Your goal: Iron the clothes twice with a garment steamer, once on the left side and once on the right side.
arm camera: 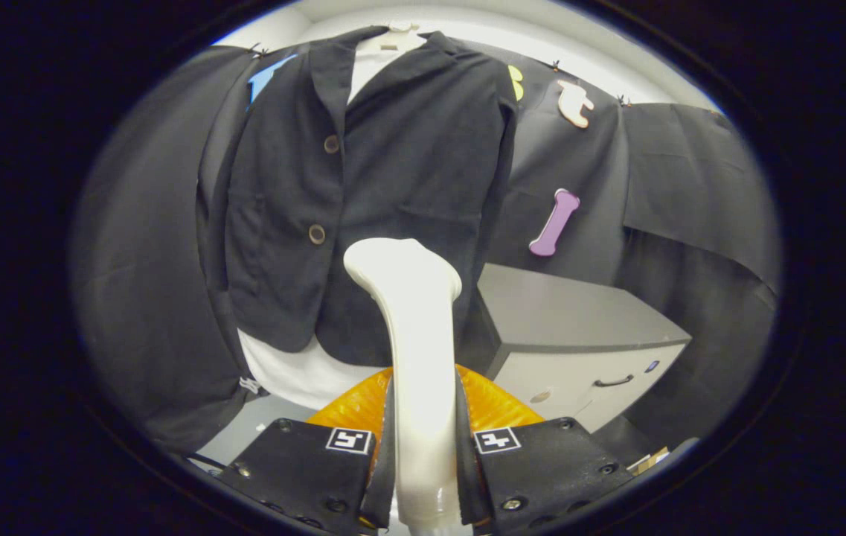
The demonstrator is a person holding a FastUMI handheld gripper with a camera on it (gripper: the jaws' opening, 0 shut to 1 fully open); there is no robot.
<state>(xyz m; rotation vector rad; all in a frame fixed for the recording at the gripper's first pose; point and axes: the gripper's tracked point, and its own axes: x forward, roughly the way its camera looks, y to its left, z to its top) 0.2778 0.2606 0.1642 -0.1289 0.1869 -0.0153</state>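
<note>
A: Which way is the garment steamer [414,313] pointing?

B: Its long axis runs from near to far, straight out along the fingers and rising toward the dark jacket [363,186]. The handle end sits between the fingers; the broad head is at the far end, up against or just short of the jacket's lower front. I cannot tell whether it touches the cloth.

A: How does it look?

B: Smooth, glossy cream-white plastic. The handle is narrow where it is held, then widens into a rounded, flattened head that bends slightly to the left.

A: And the gripper [423,454]?

B: Closed on the steamer handle, one finger pressed on each side of it.

A: Describe the jacket.

B: Black, hanging upright against the booth's wall, over a white garment [296,376] that shows at the collar and below the hem. Two round buttons [316,234] run down its front, left of the steamer head.

A: Anything else around?

B: An orange ribbed object [497,406] lies just beyond the fingers, behind the handle. To the right stands a grey cabinet [579,327] with a dark drawer handle, near the jacket's right edge.
</note>
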